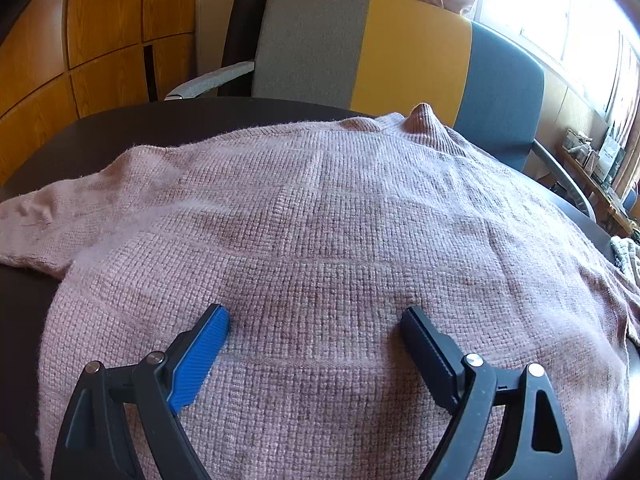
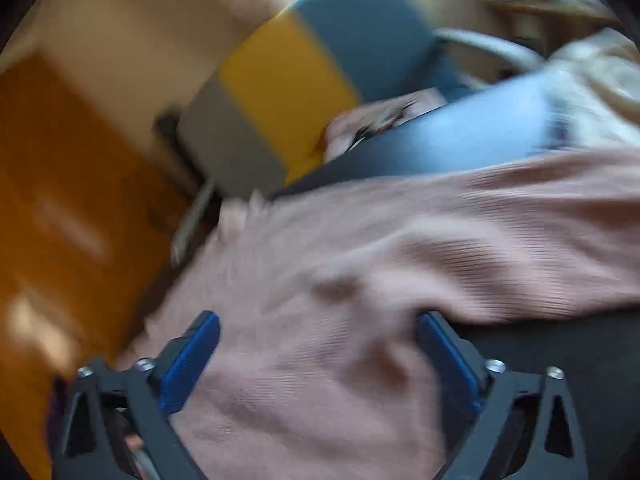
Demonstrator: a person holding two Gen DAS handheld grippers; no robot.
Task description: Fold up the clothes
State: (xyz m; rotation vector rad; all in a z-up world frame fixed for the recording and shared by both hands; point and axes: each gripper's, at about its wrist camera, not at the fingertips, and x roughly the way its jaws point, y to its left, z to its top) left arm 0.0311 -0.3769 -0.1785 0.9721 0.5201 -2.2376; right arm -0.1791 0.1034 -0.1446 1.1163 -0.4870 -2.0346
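A pink knitted sweater (image 1: 320, 220) lies spread flat on a dark round table (image 1: 140, 128), its collar at the far edge and one sleeve running off to the left. My left gripper (image 1: 316, 314) hovers open over the sweater's lower body, with only fabric beneath its jaws. The right wrist view is blurred by motion. In it my right gripper (image 2: 319, 320) stands open over a rumpled part of the sweater (image 2: 400, 248), near its edge by the bare table (image 2: 540, 340). A person's hand (image 2: 380, 120) and blue sleeve (image 2: 460, 140) show beyond it.
A chair (image 1: 408, 52) striped grey, yellow and blue stands right behind the table. Wooden cabinets (image 1: 100, 40) fill the left. A cluttered low shelf (image 1: 592, 160) sits under the bright window at the right. A pale knitted garment (image 1: 628, 256) lies at the table's right edge.
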